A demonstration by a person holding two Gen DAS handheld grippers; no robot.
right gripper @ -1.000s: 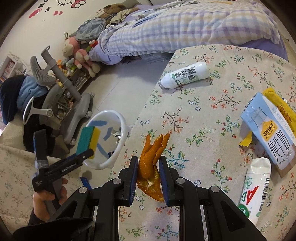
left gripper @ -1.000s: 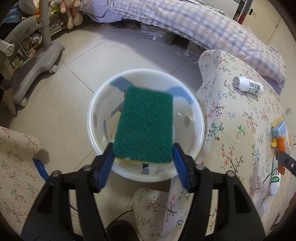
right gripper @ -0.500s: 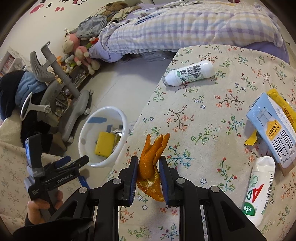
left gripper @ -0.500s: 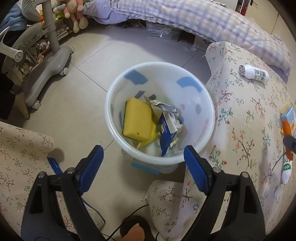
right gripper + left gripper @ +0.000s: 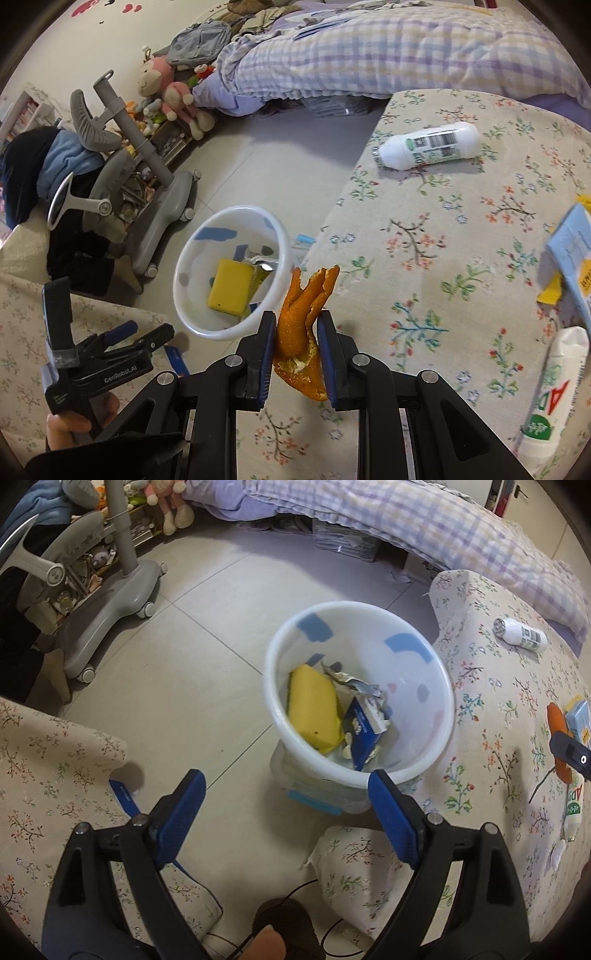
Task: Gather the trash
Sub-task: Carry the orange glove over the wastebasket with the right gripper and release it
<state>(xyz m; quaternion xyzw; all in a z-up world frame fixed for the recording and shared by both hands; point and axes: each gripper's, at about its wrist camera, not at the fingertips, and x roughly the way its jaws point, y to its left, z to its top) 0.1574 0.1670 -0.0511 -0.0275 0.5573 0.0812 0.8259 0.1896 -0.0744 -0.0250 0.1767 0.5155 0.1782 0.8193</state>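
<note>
Right now the right hand-held gripper (image 5: 295, 341) is clamped on the peel (image 5: 303, 325), held above the table (image 5: 424, 258). Beyond its left finger sits the bin (image 5: 192, 317), sponge (image 5: 231, 288) inside. Left hand-held gripper (image 5: 284, 812) gapes empty. Released short of the rim, the light, curled peel could land on the floor.

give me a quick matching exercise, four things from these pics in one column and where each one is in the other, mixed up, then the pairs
Things:
1. sponge
2. orange peel
3. white bottle
4. left tool

Places or states:
A. lying on its side on the floral cloth
B. open and empty, above the floor near the bin
C. inside the white bin
D. clamped in the right tool

Pairs: 1-C, 2-D, 3-A, 4-B
</note>
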